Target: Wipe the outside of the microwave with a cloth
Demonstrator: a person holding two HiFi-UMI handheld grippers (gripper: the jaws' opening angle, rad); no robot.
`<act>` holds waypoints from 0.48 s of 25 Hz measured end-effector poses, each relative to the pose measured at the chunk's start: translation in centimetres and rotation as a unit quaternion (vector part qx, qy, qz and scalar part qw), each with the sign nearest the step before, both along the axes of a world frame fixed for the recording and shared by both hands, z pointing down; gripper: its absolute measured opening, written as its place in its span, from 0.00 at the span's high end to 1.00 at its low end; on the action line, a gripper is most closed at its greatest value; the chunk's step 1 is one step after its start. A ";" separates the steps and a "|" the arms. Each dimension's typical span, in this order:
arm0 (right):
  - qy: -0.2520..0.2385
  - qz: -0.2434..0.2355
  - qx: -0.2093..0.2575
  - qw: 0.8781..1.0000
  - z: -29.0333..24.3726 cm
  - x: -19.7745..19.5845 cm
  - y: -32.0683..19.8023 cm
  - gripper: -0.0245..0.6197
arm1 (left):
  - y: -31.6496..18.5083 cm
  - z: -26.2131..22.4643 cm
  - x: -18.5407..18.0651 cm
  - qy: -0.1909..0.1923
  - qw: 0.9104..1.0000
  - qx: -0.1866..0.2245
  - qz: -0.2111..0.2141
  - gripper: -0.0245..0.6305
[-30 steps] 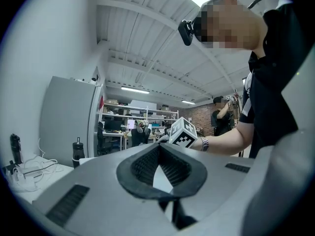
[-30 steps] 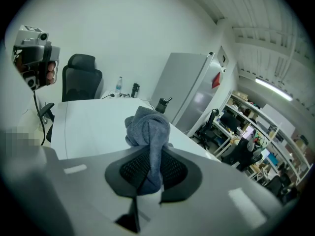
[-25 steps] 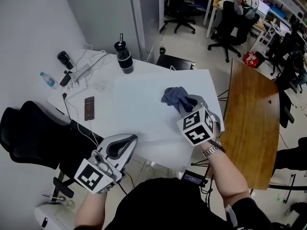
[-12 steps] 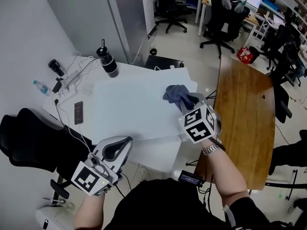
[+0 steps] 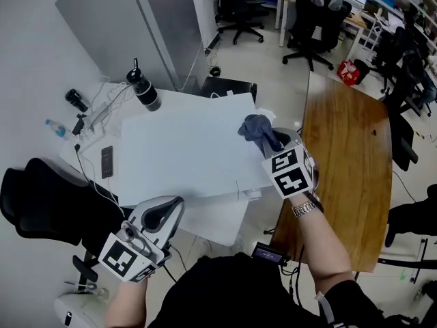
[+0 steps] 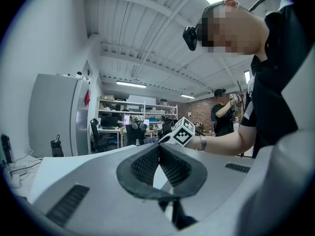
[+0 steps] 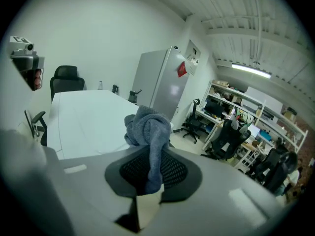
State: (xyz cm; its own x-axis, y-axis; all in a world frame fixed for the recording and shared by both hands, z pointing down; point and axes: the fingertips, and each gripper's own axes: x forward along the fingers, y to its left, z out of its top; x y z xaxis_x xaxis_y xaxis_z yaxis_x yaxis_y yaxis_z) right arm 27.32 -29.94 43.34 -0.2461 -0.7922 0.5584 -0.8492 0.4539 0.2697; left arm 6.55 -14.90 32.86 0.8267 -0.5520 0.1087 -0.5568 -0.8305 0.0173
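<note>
Grey cloth (image 5: 257, 129), right of centre over the table (image 5: 177, 149), hangs pinched by one thin fold in the right gripper (image 5: 276, 142), so a hard rub could tug it loose; the left gripper (image 5: 171, 208) is closed, empty.

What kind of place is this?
Probably an open office or workshop: rolling office chairs, stocked shelves along the wall, and a wooden table.

Holds left gripper (image 5: 176, 203) low and near level, jaws together. Stretches right gripper (image 5: 278, 142) forward, tilted down, pinching cloth (image 5: 258, 128).
</note>
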 end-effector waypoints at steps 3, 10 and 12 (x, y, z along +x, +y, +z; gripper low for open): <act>-0.022 0.006 -0.001 1.000 0.5 1.1 -0.1 0.89 | -0.1 -0.2 0.6 -0.001 1.000 0.006 -0.005 0.96; -0.092 0.019 0.000 0.996 2.3 3.0 -0.3 0.89 | -0.1 0.0 1.7 -0.012 1.000 0.002 -0.009 0.96; -0.113 0.024 0.003 0.993 3.1 3.4 -0.3 0.89 | -0.1 0.1 1.9 -0.014 1.000 0.001 -0.009 0.96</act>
State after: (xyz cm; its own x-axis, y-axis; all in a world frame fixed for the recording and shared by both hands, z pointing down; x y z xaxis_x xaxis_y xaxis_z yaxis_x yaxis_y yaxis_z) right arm 30.72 -30.27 46.39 -0.3271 -0.8089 0.4886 -0.9087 0.4112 0.0722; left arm 8.49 -14.98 32.96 0.8128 -0.5676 0.1311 -0.5725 -0.8199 -0.0006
